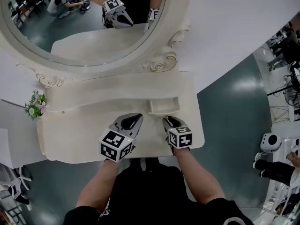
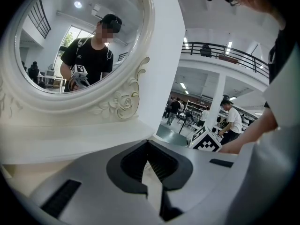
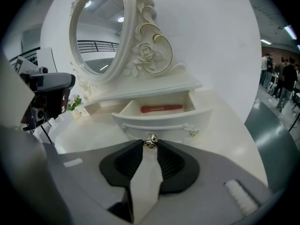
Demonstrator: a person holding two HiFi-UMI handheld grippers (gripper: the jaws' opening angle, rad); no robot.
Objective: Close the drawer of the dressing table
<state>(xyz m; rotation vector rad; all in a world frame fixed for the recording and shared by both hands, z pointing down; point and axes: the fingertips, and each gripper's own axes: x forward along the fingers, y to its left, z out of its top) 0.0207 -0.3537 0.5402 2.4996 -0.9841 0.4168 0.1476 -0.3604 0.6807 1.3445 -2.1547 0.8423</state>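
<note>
Drawer: the drawer [image 3: 159, 122] of the cream dressing table [image 1: 61, 139] stands pulled out from the right end of the raised shelf [image 3: 154, 89] below the mirror. Its curved front hangs over the counter [image 3: 93, 130].
Inside: a red stick-shaped thing [image 3: 161, 108] lies lengthwise on the drawer's floor; it is too small to tell what it is.
Knob: a small metal knob [image 3: 150, 141] sits at the middle of the drawer front.
Right gripper: the right gripper [image 1: 167, 120] points straight at the drawer front. Its fingers [image 3: 174, 162] are narrow, with their tips on either side of the knob, pinching it.
Left gripper: the left gripper [image 2: 148, 143] hangs over the counter just beside the right one, left of the drawer, and aims at the mirror's base. Its fingers [image 2: 136, 165] meet at the tips and hold nothing.
Markings: each gripper carries a cube with black-and-white square patterns, the left cube [image 1: 115, 144] and the right cube [image 1: 180, 137].
Mirror: the oval mirror [image 1: 70, 13] has a carved cream frame with a rose [image 1: 159, 65] at its lower right. In the glass is the reflection of a marker cube [image 1: 114, 4] and of a person in black.
Flowers: a small sprig of flowers [image 1: 35, 106] sits at the counter's left edge.
Floor: the grey-green floor [image 1: 234, 107] shows to the table's right.
</note>
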